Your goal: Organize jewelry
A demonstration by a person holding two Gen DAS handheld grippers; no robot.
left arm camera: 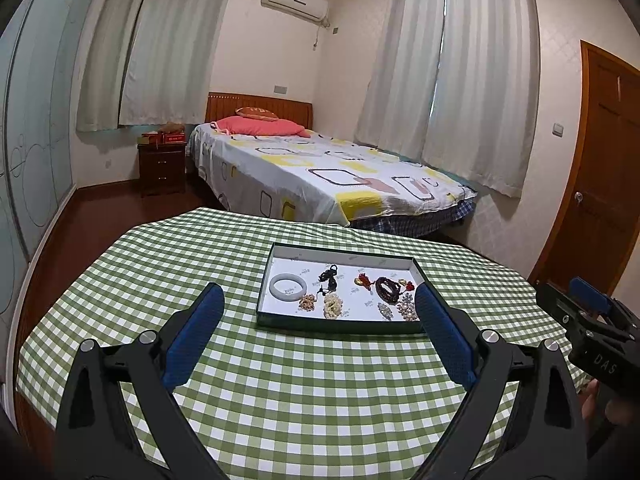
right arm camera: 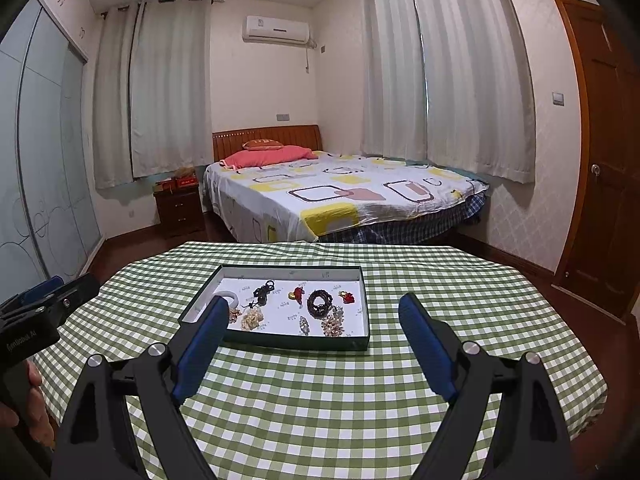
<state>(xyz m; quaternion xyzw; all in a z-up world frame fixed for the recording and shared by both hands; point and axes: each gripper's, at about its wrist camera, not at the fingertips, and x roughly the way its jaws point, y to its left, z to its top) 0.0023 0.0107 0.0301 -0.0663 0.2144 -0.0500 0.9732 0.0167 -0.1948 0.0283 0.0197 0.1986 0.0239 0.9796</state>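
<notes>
Both claws are just hanging over the near side of the desk (left arm camera: 280, 380), well short of the tray (left arm camera: 344, 246). The left claw (left arm camera: 320, 340) has its blue pads spread wide w/ nothing between them, and the right claw (right arm camera: 310, 346) is the same, wide apart and empty. Prob backed off to get a full look at the jewelry.

All the jewelry sits inside the dark-rimmed tray w/ a white liner: a pale bangle (left arm camera: 288, 286) at the left, a black cord piece (left arm camera: 328, 276), a dark bead bracelet (right arm camera: 319, 302), red charms, pearly clusters. Spaced out in rough rows, so sorting looks far along imo.

The desk has a green check cloth. Bedroom behind: bed (right arm camera: 340, 192), nightstand, white curtains, AC unit, wood door at the right.
</notes>
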